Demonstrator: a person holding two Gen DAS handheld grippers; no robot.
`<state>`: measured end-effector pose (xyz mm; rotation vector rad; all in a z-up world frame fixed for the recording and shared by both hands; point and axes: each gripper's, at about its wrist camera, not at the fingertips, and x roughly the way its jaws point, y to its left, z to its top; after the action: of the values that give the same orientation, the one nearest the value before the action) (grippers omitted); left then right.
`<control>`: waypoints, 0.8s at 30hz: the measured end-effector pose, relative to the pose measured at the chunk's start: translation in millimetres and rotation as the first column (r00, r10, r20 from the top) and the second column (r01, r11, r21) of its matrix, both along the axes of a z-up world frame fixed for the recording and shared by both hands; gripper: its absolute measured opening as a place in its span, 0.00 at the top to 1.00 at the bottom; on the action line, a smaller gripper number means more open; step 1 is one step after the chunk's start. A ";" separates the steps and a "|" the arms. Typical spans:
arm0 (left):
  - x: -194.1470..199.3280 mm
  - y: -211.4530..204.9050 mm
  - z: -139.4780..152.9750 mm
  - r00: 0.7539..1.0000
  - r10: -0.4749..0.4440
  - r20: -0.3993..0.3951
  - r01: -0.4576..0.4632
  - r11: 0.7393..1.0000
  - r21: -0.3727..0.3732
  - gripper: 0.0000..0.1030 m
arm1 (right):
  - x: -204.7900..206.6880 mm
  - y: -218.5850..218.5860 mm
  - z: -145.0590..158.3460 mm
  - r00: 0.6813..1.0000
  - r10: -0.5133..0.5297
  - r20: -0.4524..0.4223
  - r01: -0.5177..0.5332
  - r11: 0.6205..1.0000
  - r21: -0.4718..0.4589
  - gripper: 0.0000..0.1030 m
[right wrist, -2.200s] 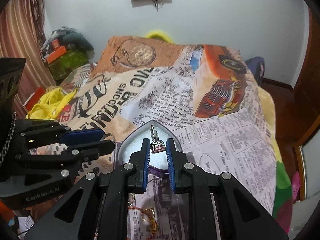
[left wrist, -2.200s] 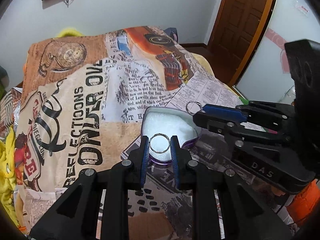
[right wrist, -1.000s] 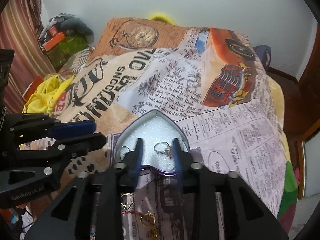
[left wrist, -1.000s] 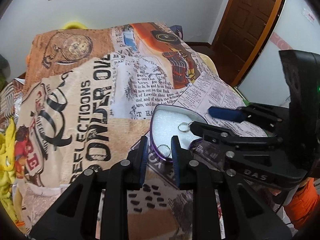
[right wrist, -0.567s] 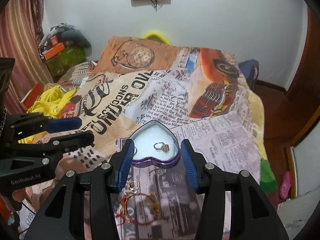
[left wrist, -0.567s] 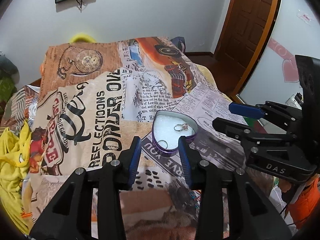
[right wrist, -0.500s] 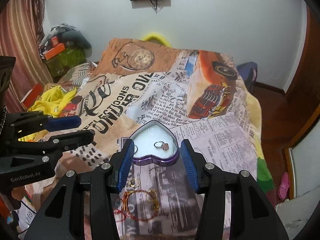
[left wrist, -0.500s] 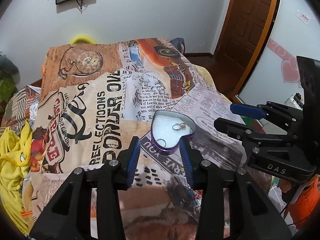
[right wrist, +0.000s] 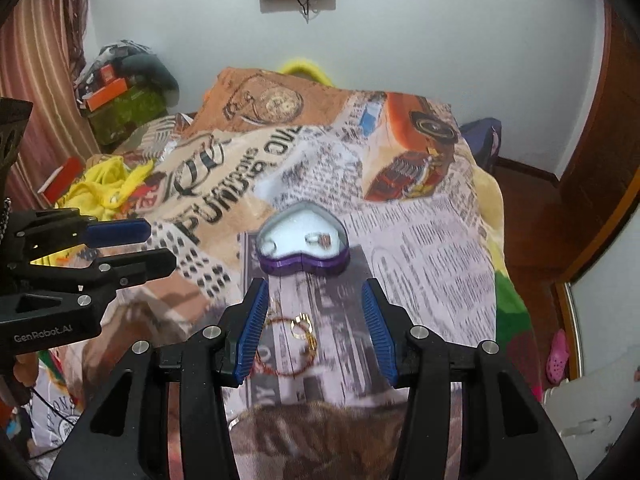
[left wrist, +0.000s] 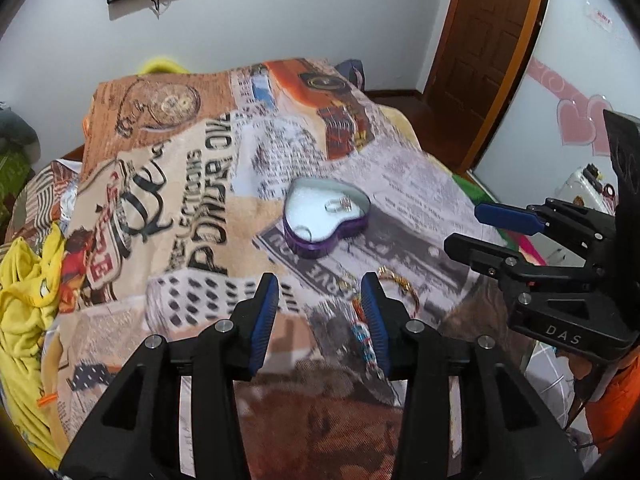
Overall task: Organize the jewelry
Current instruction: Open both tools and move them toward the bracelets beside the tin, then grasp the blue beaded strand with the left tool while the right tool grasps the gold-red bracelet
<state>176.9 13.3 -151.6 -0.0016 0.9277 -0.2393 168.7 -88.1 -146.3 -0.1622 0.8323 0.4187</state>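
Observation:
A purple heart-shaped box (left wrist: pixel 352 227) with white foam lies on the printed blanket; it also shows in the right wrist view (right wrist: pixel 304 266). Inside lie a stone ring (left wrist: pixel 339 204) (right wrist: pixel 320 239) and a plain ring (left wrist: pixel 305 232) (right wrist: pixel 269 245). Nearer to me, gold rings (right wrist: pixel 302 325) and a thin bangle (right wrist: pixel 280 356) lie loose, with a gold bracelet (left wrist: pixel 400 282). My left gripper (left wrist: pixel 320 304) is open and empty, held back above the loose pieces. My right gripper (right wrist: pixel 314 316) is open and empty above the gold rings.
The blanket (left wrist: pixel 168 216) covers a bed. Yellow cloth (left wrist: pixel 24 300) lies at its left edge. A wooden door (left wrist: pixel 488 40) stands at the far right. Boxes and clutter (right wrist: pixel 120 96) sit by the curtain.
Both grippers let go of their rings into the heart box, opened wide and drew back and up. The loose gold pieces have come into view below them.

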 end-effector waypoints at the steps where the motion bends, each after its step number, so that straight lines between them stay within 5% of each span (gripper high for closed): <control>1: -1.8 -2.4 -5.2 1.000 -0.005 -0.011 0.005 1.000 0.000 0.59 | -1.6 -1.4 -3.5 1.000 -0.002 -0.009 0.002 1.000 -0.001 0.57; 16: -11.1 -32.8 -71.2 0.990 -0.057 -0.130 0.064 0.997 0.052 0.59 | -17.5 -24.7 -48.1 0.992 -0.032 -0.121 0.029 0.999 -0.019 0.57; 24: -5.1 -38.4 -82.6 0.986 -0.089 -0.142 0.099 0.993 0.059 0.78 | -14.8 -29.5 -60.1 0.987 -0.039 -0.154 0.038 0.999 -0.009 0.57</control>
<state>171.9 -25.2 -234.1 0.0872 1.0761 -0.2990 153.9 -117.6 -206.3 -0.1206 0.9875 0.3957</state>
